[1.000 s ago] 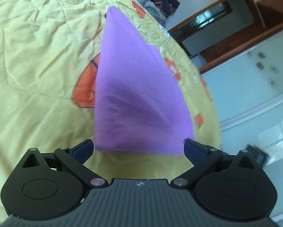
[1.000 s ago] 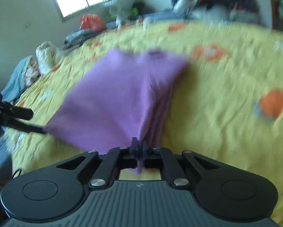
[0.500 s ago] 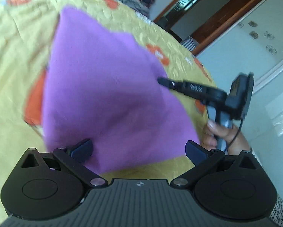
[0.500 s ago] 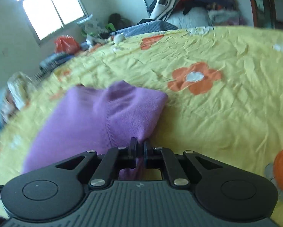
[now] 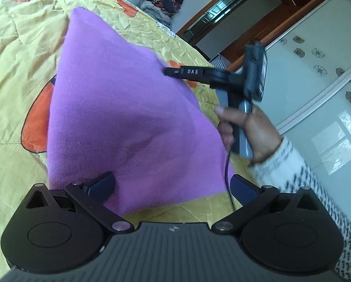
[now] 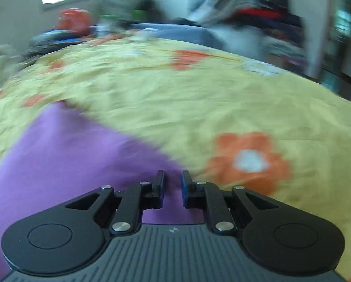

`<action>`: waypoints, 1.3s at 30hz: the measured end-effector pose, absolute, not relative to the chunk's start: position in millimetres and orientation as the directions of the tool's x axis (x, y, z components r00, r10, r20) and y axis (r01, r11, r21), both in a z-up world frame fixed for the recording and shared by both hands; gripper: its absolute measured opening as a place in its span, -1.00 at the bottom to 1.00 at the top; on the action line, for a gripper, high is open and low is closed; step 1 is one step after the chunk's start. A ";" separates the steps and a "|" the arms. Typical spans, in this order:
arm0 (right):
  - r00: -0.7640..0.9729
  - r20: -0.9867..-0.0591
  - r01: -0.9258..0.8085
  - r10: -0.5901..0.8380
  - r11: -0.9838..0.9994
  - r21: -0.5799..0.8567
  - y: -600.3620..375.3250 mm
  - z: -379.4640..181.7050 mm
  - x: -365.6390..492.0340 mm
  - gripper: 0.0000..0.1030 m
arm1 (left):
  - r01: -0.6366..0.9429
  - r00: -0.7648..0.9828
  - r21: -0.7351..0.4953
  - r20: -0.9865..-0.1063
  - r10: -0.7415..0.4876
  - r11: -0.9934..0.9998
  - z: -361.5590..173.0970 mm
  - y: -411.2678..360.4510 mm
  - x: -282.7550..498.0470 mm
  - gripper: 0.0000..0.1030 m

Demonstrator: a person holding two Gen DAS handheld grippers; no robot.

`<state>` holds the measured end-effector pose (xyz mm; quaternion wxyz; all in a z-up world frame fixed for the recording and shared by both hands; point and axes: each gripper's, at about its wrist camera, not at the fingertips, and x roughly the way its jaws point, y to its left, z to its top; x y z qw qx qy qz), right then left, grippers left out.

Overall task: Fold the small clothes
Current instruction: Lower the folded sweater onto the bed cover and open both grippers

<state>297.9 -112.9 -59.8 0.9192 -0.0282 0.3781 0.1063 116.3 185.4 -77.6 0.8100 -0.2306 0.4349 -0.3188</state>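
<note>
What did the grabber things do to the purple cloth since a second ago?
The right hand-held gripper was pinched shut on the purple cloth; its jaws now stand a little apart, so it has let go, and the cloth lies flat on the yellow bedspread. The person's hand holding that gripper has come into the left view. The left hand-held gripper stayed wide open, holding nothing.

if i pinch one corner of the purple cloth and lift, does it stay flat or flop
Probably flops: the purple cloth is a soft knit lying in folded layers with a dent. Likely light, so the layers may slide apart. The yellow bedspread beneath is wrinkled and may drag on it.
</note>
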 end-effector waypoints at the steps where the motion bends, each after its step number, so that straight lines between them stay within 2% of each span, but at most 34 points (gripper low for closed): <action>1: 0.695 -0.692 -0.225 0.192 0.973 0.044 -113.7 -55.2 297.0 -0.71 | 0.308 0.414 -0.655 -0.561 -0.717 0.691 -76.1 186.3 115.0 1.00; 4: 0.699 -0.661 -0.321 0.271 0.946 0.048 -90.1 -44.7 289.0 -0.71 | 0.288 0.417 -0.691 -0.533 -0.737 0.663 -65.5 193.5 125.0 1.00; 6: 0.652 -0.678 -0.399 0.338 0.914 0.073 -73.5 -55.4 292.2 -0.72 | 0.291 0.445 -0.690 -0.516 -0.732 0.663 -51.9 196.6 147.2 1.00; 7: 0.656 -0.702 -0.387 0.277 0.922 0.002 -68.0 -64.8 297.1 -0.68 | 0.291 0.469 -0.678 -0.514 -0.719 0.675 -44.3 197.9 162.8 1.00; 8: 0.681 -0.688 -0.363 0.252 0.932 -0.017 -73.6 -67.4 301.1 -0.49 | 0.289 0.487 -0.670 -0.512 -0.708 0.684 -38.4 198.0 183.1 1.00; 9: 0.675 -0.695 -0.316 0.247 0.948 0.030 -85.4 -64.9 306.6 -0.48 | 0.286 0.489 -0.670 -0.513 -0.705 0.685 -35.5 196.5 206.4 1.00; 10: 0.681 -0.696 -0.265 0.230 0.962 0.058 -98.3 -58.1 304.7 -0.45 | 0.276 0.479 -0.675 -0.521 -0.707 0.684 -36.8 193.4 233.3 1.00; 12: 0.710 -0.660 -0.269 0.246 0.961 0.069 -112.4 -41.8 281.2 -0.45 | 0.232 0.504 -0.660 -0.546 -0.669 0.714 -44.6 189.7 279.3 1.00; 16: 0.634 -0.664 -0.424 0.396 0.896 0.129 -104.0 -39.4 223.0 -0.45 | 0.145 0.477 -0.704 -0.566 -0.673 0.695 -78.8 190.1 344.2 0.99; 18: 0.630 -0.696 -0.462 0.344 0.887 0.020 -96.9 -56.2 204.1 -0.45 | 0.110 0.493 -0.672 -0.603 -0.627 0.733 -78.9 191.8 353.5 0.83; 19: 0.655 -0.673 -0.464 0.345 0.886 0.002 -105.4 -61.3 197.7 -0.43 | 0.093 0.504 -0.676 -0.602 -0.620 0.731 -80.2 195.5 354.7 0.78; 21: 0.651 -0.687 -0.364 0.323 0.927 0.091 -130.1 -58.0 199.8 -0.33 | 0.038 0.524 -0.681 -0.610 -0.595 0.731 -79.1 209.4 351.9 0.69; 22: 0.679 -0.668 -0.343 0.303 0.936 0.077 -132.9 -50.0 191.4 -0.32 | 0.030 0.535 -0.673 -0.614 -0.581 0.739 -72.8 215.6 346.0 0.73; 23: 0.699 -0.647 -0.358 0.306 0.932 0.054 -130.1 -41.6 179.2 -0.32 | 0.045 0.550 -0.661 -0.610 -0.570 0.749 -62.5 221.1 332.9 0.88; 26: 0.668 -0.604 -0.466 0.435 0.877 0.116 -117.0 -33.5 141.1 -0.36 | 0.162 0.568 -0.679 -0.529 -0.630 0.716 -34.8 228.2 276.8 1.00; 27: 0.640 -0.617 -0.506 0.458 0.855 0.110 -110.1 -39.2 131.2 -0.36 | 0.194 0.560 -0.695 -0.501 -0.660 0.692 -31.6 229.9 252.0 1.00; 29: 0.619 -0.694 -0.519 0.368 0.855 -0.008 -103.0 -62.3 123.2 -0.38 | 0.221 0.540 -0.694 -0.498 -0.678 0.686 -35.0 226.5 211.3 1.00; 30: 0.644 -0.676 -0.526 0.358 0.849 -0.051 -110.5 -69.9 117.1 -0.38 | 0.217 0.531 -0.687 -0.513 -0.674 0.694 -41.3 223.4 195.5 1.00; 31: 0.646 -0.679 -0.494 0.348 0.869 -0.025 -121.1 -68.7 116.7 -0.33 | 0.214 0.520 -0.677 -0.532 -0.669 0.704 -48.9 219.6 181.9 1.00; 32: 0.644 -0.701 -0.430 0.306 0.903 -0.001 -129.0 -64.4 118.5 -0.08 | 0.219 0.514 -0.665 -0.543 -0.664 0.714 -55.4 217.0 169.2 1.00; 34: 0.672 -0.698 -0.376 0.247 0.926 -0.034 -131.3 -52.9 112.2 -0.02 | 0.220 0.504 -0.625 -0.584 -0.636 0.749 -62.2 213.1 147.9 1.00; 36: 0.691 -0.688 -0.358 0.220 0.932 -0.062 -123.0 -43.4 103.0 0.16 | 0.235 0.521 -0.606 -0.581 -0.625 0.760 -59.0 209.7 131.3 1.00; 38: 0.699 -0.681 -0.364 0.219 0.928 -0.075 -111.1 -38.3 99.2 0.43 | 0.237 0.532 -0.614 -0.566 -0.629 0.753 -55.0 206.4 124.1 1.00; 39: 0.699 -0.682 -0.364 0.215 0.928 -0.081 -103.5 -36.8 100.9 0.44 | 0.233 0.533 -0.614 -0.568 -0.627 0.754 -57.5 202.9 125.6 1.00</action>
